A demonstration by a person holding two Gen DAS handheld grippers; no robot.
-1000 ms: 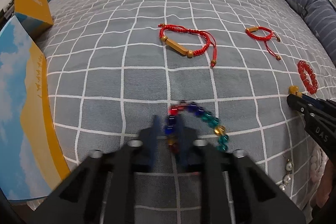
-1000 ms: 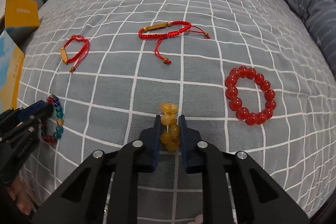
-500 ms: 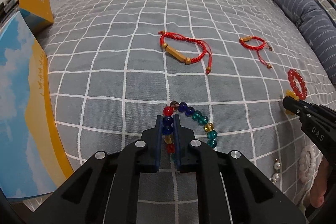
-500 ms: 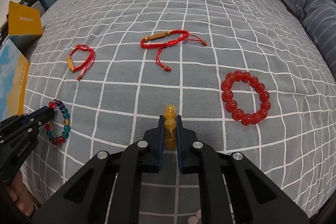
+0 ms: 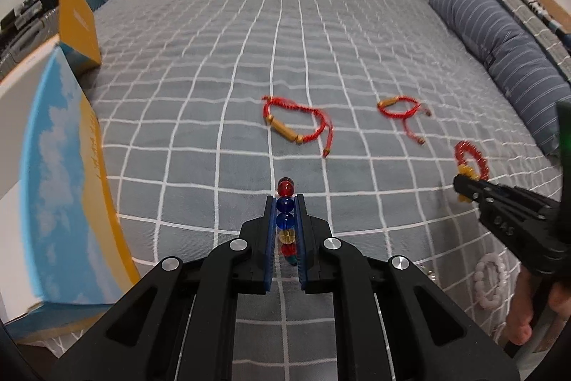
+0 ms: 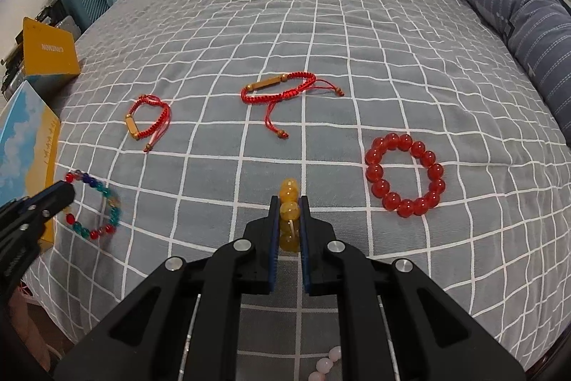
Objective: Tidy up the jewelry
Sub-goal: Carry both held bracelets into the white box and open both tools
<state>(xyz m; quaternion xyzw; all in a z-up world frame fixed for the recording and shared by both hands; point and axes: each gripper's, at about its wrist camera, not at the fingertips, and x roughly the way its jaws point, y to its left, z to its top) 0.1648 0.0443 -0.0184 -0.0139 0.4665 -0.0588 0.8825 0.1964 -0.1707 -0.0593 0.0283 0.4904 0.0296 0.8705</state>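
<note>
My left gripper [image 5: 285,202] is shut on a multicoloured bead bracelet [image 5: 286,220] and holds it above the grey checked bedspread [image 5: 214,95]; it hangs edge-on between the pads. In the right wrist view the same bracelet [image 6: 94,207] dangles from the left gripper [image 6: 66,191]. My right gripper [image 6: 289,202] is shut on an amber bead bracelet [image 6: 288,199], lifted off the bed. It also shows in the left wrist view [image 5: 465,172]. Two red cord bracelets [image 6: 276,88] [image 6: 146,122] and a red bead bracelet [image 6: 405,179] lie on the bed.
A blue-and-yellow box [image 5: 60,174] stands at the left edge, with a yellow box [image 5: 76,20] behind it. A striped pillow [image 5: 499,49] lies along the right side. A pale pink bead bracelet [image 5: 489,281] lies at the near right edge.
Both grippers have lifted their bracelets off the bedspread and risen. The multicoloured bracelet, which lay flat as a ring, now hangs from the left jaws.
</note>
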